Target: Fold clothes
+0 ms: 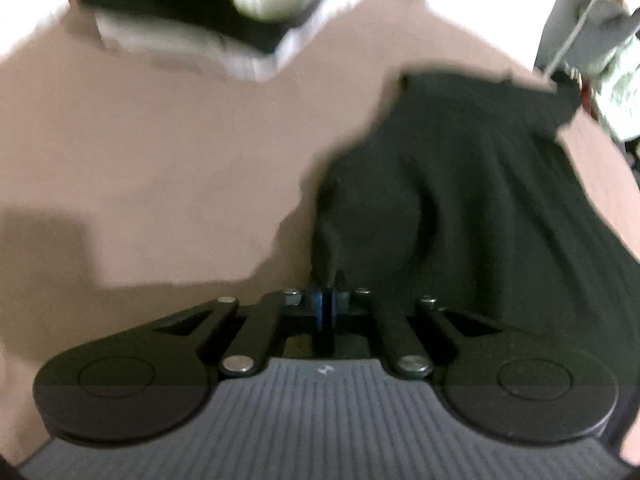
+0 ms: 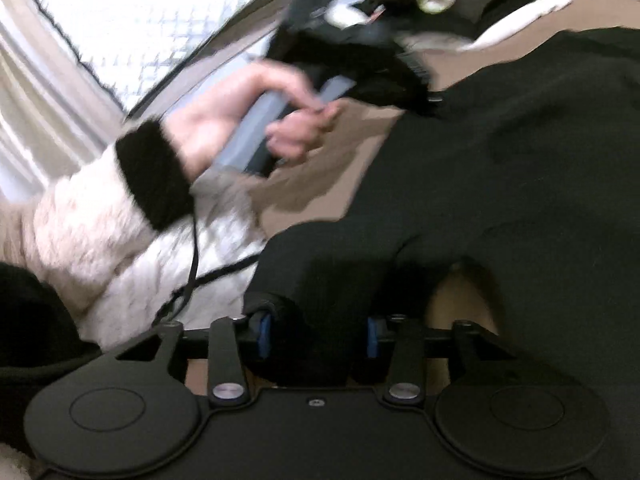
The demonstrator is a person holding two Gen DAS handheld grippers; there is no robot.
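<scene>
L gripper (image 1: 329, 304): fingers pressed together, pinching the edge of the black garment (image 1: 480, 200), which lies spread on the tan table (image 1: 160, 160). R gripper (image 2: 316, 338): fingers spread w/ a garment fold between them. Person's hand (image 2: 240, 120) grips the L handle.

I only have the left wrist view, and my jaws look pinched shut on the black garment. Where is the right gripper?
Observer: The right gripper is at the near edge of the black garment. Its jaws are apart with a bunch of fabric between them. I cannot tell whether the pads press it.
Operator: Who is holding my left gripper?
Observer: A hand in a white fuzzy sleeve with a black cuff grips the left gripper.
Operator: Any cable around?
Observer: A black cable runs down across that sleeve.
</scene>
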